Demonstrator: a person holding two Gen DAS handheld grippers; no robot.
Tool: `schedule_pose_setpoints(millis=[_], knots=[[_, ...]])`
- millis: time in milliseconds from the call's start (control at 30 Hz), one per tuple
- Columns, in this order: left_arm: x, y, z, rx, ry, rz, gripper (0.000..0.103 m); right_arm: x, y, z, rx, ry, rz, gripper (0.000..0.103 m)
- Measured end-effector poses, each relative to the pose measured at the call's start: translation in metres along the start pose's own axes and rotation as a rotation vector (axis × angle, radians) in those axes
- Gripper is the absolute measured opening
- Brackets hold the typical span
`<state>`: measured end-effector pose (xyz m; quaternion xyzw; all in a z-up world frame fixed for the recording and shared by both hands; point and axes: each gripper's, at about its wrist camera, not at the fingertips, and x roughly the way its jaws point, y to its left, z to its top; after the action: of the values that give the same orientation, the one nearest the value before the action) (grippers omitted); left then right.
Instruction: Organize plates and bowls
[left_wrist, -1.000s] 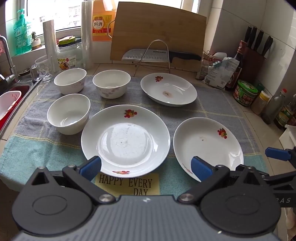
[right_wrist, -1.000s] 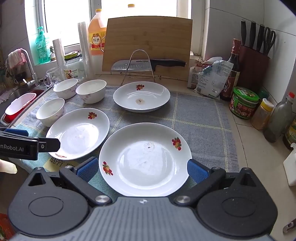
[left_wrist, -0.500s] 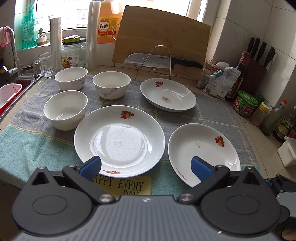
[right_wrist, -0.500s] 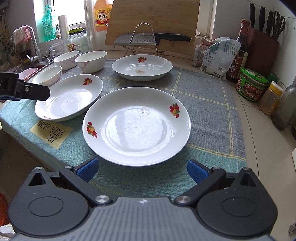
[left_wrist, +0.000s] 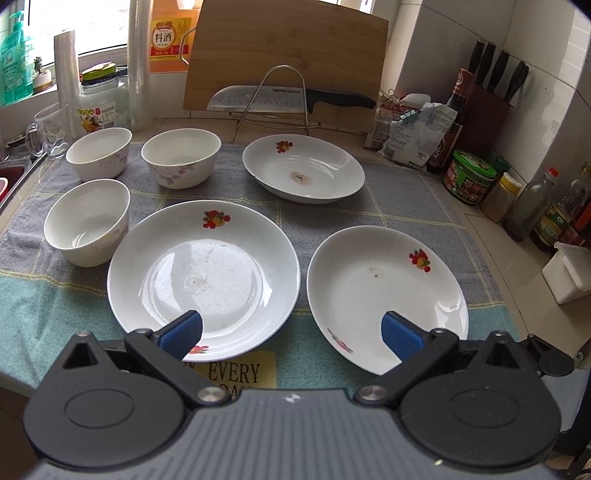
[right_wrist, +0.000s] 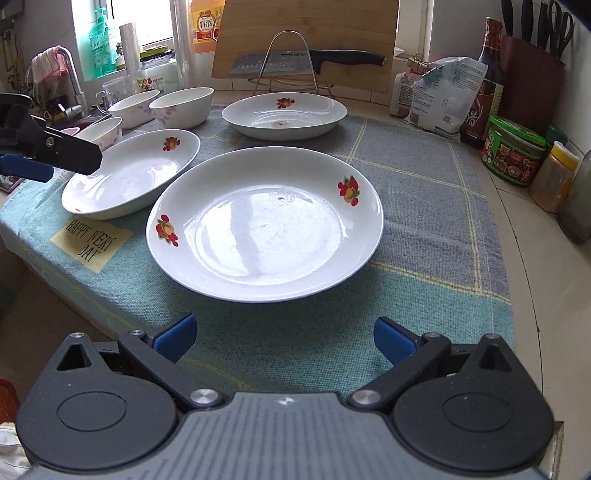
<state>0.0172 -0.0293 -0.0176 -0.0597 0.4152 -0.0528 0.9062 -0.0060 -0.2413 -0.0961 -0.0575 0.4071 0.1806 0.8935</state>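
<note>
Three white plates with fruit prints lie on a towel: a near-left plate (left_wrist: 203, 269) (right_wrist: 129, 177), a near-right plate (left_wrist: 384, 295) (right_wrist: 266, 221) and a far plate (left_wrist: 303, 168) (right_wrist: 284, 114). Three white bowls stand at the left: a near bowl (left_wrist: 88, 221), a far-left bowl (left_wrist: 99, 153) and a middle bowl (left_wrist: 181, 157). My left gripper (left_wrist: 291, 332) is open and empty above the near edges of both near plates. My right gripper (right_wrist: 284, 338) is open and empty, low in front of the near-right plate's rim.
A grey-green towel (left_wrist: 399, 206) covers the counter. A cutting board (left_wrist: 288, 59) and knife on a wire rack (left_wrist: 284, 99) stand at the back. Jars and bottles (left_wrist: 469, 177) and a knife block (left_wrist: 487, 99) line the right. A sink (left_wrist: 11, 177) lies at the left.
My left gripper has moved forward over the near plates. My right gripper has dropped lower and closer to the near-right plate's front rim. Both stay open.
</note>
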Motion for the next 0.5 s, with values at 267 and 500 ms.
schedule_pose_setpoints(millis=[267,500], knots=[[0.025,0.000,0.022,0.137,0.030,-0.056,0.102,0.016,0.012,0.002,-0.040,-0.024,-0.016,0.103],[0.044,-0.007,0.045,0.285,0.048,-0.157,0.102,0.025,0.014,0.007,-0.014,-0.021,-0.048,0.103]])
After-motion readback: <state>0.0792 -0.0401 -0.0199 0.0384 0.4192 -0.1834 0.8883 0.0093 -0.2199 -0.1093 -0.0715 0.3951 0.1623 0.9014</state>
